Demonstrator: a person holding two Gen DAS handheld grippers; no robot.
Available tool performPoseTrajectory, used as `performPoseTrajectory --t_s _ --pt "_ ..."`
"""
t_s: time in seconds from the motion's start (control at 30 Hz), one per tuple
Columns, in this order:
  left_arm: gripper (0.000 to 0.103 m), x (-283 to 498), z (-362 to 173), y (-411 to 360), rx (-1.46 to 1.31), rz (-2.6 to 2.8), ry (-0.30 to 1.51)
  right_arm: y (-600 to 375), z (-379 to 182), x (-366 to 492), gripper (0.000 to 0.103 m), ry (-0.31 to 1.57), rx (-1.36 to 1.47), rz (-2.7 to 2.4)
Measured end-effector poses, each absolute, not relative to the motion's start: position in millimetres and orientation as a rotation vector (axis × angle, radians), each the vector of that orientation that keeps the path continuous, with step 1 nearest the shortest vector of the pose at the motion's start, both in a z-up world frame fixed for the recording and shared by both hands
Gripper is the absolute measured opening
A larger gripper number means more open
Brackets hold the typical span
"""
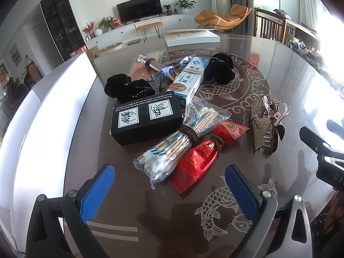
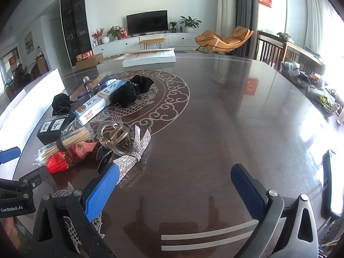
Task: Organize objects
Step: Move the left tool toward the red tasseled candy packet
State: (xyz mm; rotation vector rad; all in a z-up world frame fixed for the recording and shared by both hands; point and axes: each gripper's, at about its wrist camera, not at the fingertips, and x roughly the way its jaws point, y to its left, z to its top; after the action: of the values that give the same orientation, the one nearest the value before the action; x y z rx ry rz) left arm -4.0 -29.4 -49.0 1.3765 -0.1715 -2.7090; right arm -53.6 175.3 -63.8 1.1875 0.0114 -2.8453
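Observation:
A pile lies on the dark table (image 1: 268,68): a black box (image 1: 146,120), a bag of cotton swabs (image 1: 172,148) tied with a brown band, a red packet (image 1: 202,161), a blue-white carton (image 1: 189,79), two black furry items (image 1: 219,68) (image 1: 126,88), and rhinestone hair clips (image 1: 266,124). My left gripper (image 1: 169,180) is open, just short of the swabs and red packet. My right gripper (image 2: 174,180) is open and empty above bare table; its left finger (image 2: 103,189) is close to the hair clips (image 2: 122,142).
A white container (image 1: 53,116) stands along the table's left side. A white flat box (image 1: 191,36) lies at the far edge. A metal bottle stopper (image 1: 150,62) and clear packets lie behind the pile. A phone (image 2: 333,182) lies at the right edge.

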Motion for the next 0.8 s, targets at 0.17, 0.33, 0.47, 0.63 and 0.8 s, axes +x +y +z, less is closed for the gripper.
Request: performPoseTrajectory --t_s 0.17,0.33,0.47,0.63,0.8 --pt "0.103 -4 -50 -30 1.374 -2.71 -0.173 175 -64 -54 0.103 0.011 1.187 -2.846" --pt "0.103 -3 -50 -31 1.369 -2.711 -0.172 176 -64 -54 0.103 0.011 1.187 -2.846" --pt "0.103 -2 -49 -32 1.369 -2.707 -0.174 175 -64 -54 0.103 0.011 1.187 -2.846" --pt "0.103 0 -50 -37 1.378 -2.697 -0.175 176 -64 -54 0.103 0.011 1.188 -2.845" --pt "0.103 0 -51 -40 1.385 -2.686 -0.169 175 -64 -54 0.103 0.009 1.188 -2.845"
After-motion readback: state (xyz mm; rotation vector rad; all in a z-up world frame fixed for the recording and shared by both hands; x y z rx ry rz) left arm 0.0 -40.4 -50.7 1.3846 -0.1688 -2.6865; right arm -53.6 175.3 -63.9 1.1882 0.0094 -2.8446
